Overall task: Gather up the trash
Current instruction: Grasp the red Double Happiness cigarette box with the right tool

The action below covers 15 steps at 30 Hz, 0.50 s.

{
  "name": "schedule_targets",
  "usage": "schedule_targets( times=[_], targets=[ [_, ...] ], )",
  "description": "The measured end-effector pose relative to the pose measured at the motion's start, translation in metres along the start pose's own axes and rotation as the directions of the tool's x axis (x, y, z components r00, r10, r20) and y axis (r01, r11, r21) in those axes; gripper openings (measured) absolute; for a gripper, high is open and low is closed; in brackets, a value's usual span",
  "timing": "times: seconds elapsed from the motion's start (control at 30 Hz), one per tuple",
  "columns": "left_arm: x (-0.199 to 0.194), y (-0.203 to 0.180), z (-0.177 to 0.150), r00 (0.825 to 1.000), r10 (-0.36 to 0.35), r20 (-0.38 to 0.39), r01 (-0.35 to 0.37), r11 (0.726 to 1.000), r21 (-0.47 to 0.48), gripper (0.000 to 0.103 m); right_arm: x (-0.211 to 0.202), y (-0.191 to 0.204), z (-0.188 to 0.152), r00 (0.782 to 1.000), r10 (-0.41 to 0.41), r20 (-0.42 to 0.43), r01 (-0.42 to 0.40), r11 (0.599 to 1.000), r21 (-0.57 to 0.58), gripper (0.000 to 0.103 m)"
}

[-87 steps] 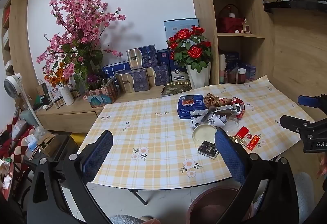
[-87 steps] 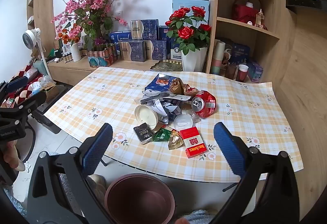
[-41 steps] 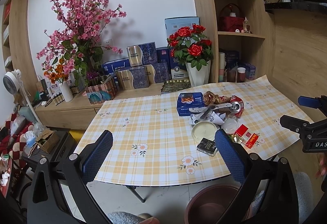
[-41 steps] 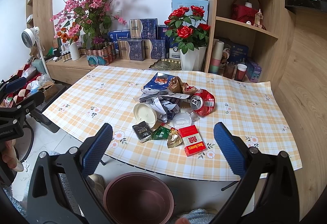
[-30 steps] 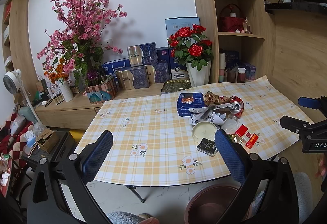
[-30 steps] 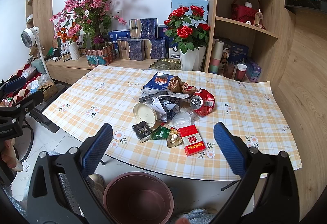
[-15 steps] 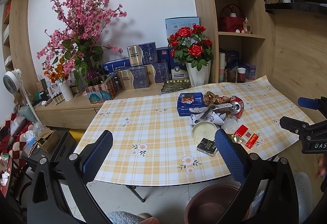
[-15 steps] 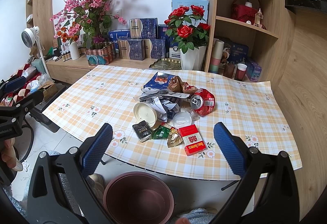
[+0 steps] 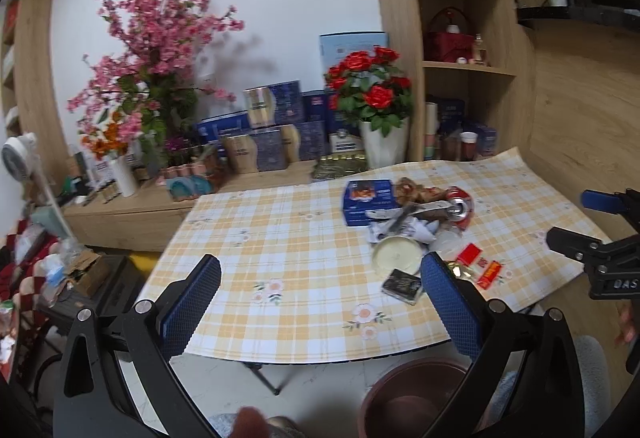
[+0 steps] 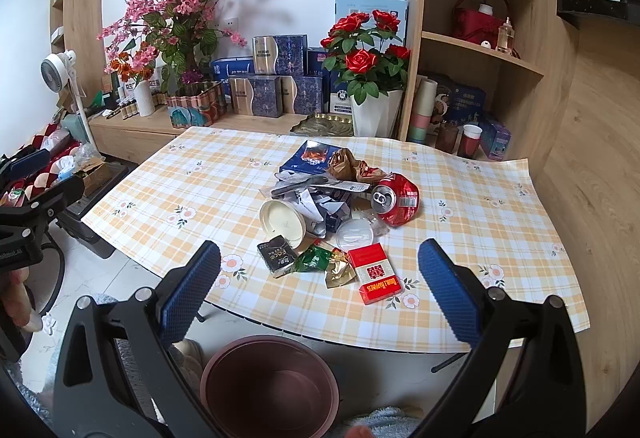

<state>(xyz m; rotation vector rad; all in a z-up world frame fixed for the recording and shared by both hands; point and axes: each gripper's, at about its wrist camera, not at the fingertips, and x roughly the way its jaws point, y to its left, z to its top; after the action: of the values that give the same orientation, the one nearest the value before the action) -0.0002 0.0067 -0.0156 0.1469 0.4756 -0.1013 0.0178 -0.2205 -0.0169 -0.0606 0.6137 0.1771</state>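
at the centre of the right wrist frame a heap of trash is seen on the table [image 10: 500, 198]: a crushed red can [image 10: 396, 199], a red pack [image 10: 374, 273], a small black pack [image 10: 277, 255], a green wrapper [image 10: 315, 258], a gold wrapper [image 10: 339, 273], a white lid [image 10: 282, 219], crumpled paper [image 10: 320, 204] and a blue box [image 10: 310, 155]. a brown bin [image 10: 270, 386] is seen at the bottom centre, on the floor below the near table edge.

trouble is most likely to come from the heap being tangled. if one piece is pulled from the middle, its neighbours may be dragged along and knocked over the near edge, beside the bin rather than into it. the thin wrappers may well slip from a grip taken too shallow. the dented can may roll if nudged. the cloth may be snagged and shifted by a low pass.

the right gripper [image 10: 319, 280] is held back from the table, above the bin, aimed at the heap, its fingers spread wide and empty. the left gripper [image 9: 320, 292] is held at a similar height, aimed at the bare left part of the cloth, with the heap at the right of its frame; its fingers are also spread wide with nothing between them.
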Motion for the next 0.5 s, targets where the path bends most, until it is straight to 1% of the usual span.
schedule_targets(
  times=[0.07, 0.17, 0.27, 0.4, 0.5],
  targets=[
    [0.004, -0.001, -0.002, 1.0, -0.016, -0.011, 0.016, 1.0, 0.013, 0.098, 0.002, -0.003, -0.002, 1.0, 0.004, 0.001, -0.004, 1.0, 0.008, 0.097],
    [0.012, -0.003, -0.012, 1.0, 0.021, -0.017, -0.02, 0.999, 0.042, 0.098, 0.006, -0.011, -0.013, 1.0, 0.014, 0.0, -0.014, 1.0, 0.025, 0.098],
    [0.022, 0.002, -0.02, 0.999, 0.037, -0.023, -0.036, 0.999, 0.038, 0.098, 0.019, -0.023, -0.029, 0.999, 0.024, -0.043, -0.021, 0.998, 0.061, 0.098],
    [0.042, 0.003, -0.033, 0.998, -0.003, -0.055, 0.005, 0.999, 0.04, 0.098, 0.035, -0.044, -0.054, 0.995, 0.007, -0.095, 0.004, 0.994, 0.114, 0.098],
    [0.058, 0.005, -0.039, 0.995, -0.025, -0.093, 0.027, 0.999, 0.022, 0.098, 0.047, -0.051, -0.065, 0.992, -0.006, -0.13, 0.022, 0.993, 0.116, 0.098]
  ],
)
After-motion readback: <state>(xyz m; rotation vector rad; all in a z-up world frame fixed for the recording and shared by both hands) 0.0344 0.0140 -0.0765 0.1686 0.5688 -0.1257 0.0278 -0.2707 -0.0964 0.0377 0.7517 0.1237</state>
